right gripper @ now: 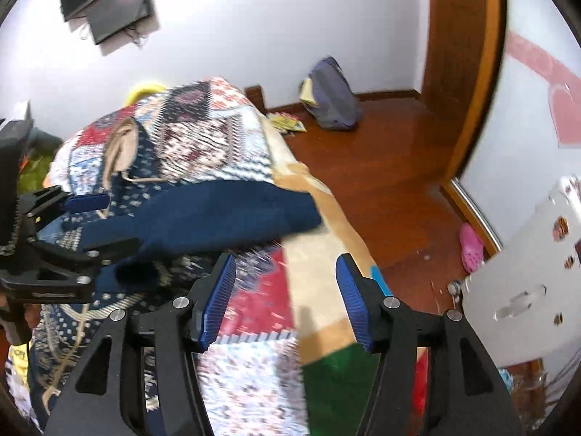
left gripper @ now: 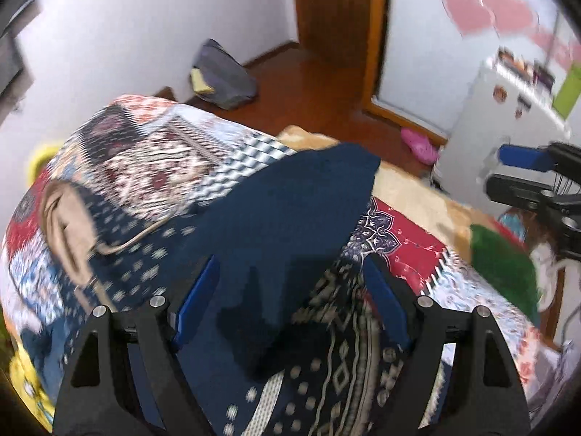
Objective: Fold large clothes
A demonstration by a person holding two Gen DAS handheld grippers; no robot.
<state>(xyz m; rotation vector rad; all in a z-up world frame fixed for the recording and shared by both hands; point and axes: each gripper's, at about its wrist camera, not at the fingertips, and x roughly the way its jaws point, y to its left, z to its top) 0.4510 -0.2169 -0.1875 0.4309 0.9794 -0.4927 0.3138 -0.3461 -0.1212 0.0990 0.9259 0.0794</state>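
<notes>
1. Blue pads of the left tool are seen spread apart at 6 o'clock of the left wrist view, with a dark blue garment lying between them; whether the pads press on the cloth cannot be told.
2. The right tool is seen at 6 o'clock of its own view with its pads apart and nothing clamped; a patterned quilt and a beige blanket lie below it.
3. The dark blue garment is spread over the bed, on top of the patterned quilt, reaching from 6 o'clock up toward the centre of the left wrist view.
4. A green cloth is seen on the bed at 3 o'clock of the left wrist view, below the right tool.
5. A tan item with a cord lies on the quilt at 9 o'clock.
6. The left tool is seen at 9 o'clock of the right wrist view, at the garment's edge.
7. Beyond the bed, a grey bag rests on the wooden floor against the white wall at 12 o'clock.
8. A pink shoe lies on the floor at 3 o'clock, near a white cabinet.
</notes>
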